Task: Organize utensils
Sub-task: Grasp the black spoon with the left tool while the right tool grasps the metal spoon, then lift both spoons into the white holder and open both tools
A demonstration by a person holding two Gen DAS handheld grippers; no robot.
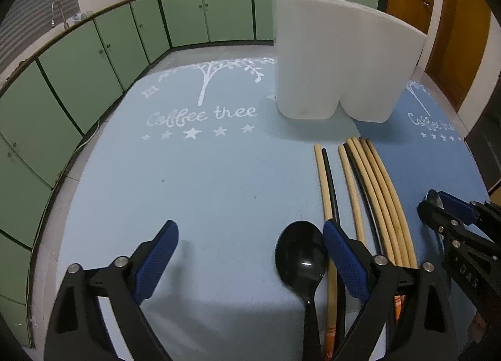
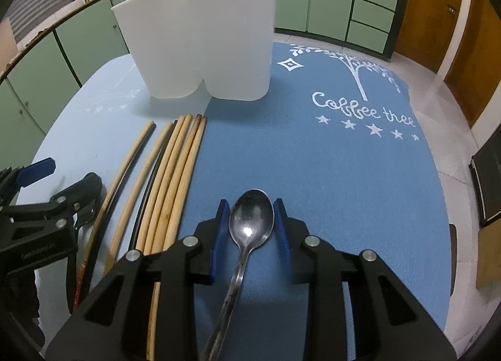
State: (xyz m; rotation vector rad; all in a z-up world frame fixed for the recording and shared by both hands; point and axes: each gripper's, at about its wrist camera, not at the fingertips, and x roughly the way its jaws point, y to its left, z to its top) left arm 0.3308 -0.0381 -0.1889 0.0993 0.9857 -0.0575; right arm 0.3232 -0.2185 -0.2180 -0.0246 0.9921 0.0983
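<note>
A white two-lobed utensil holder [image 1: 338,60] stands upright at the back of the mats; it also shows in the right wrist view [image 2: 203,38]. Several wooden and black chopsticks [image 1: 372,185] lie side by side in front of it, also seen from the right wrist [image 2: 169,179]. A black plastic spoon [image 1: 302,256] lies between the fingers of my open left gripper [image 1: 250,236], close to its right finger. A metal spoon [image 2: 250,220] lies on the dark blue mat [image 2: 344,173] between the pads of my right gripper [image 2: 250,209], which closely flank its bowl; contact is unclear.
A light blue mat [image 1: 188,192] with "Coffee tree" print covers the left of the table. Green cabinets [image 1: 94,57] curve around the back. A wooden door [image 2: 438,7] is at the right. A dark object [image 2: 488,179] lies at the table's right edge.
</note>
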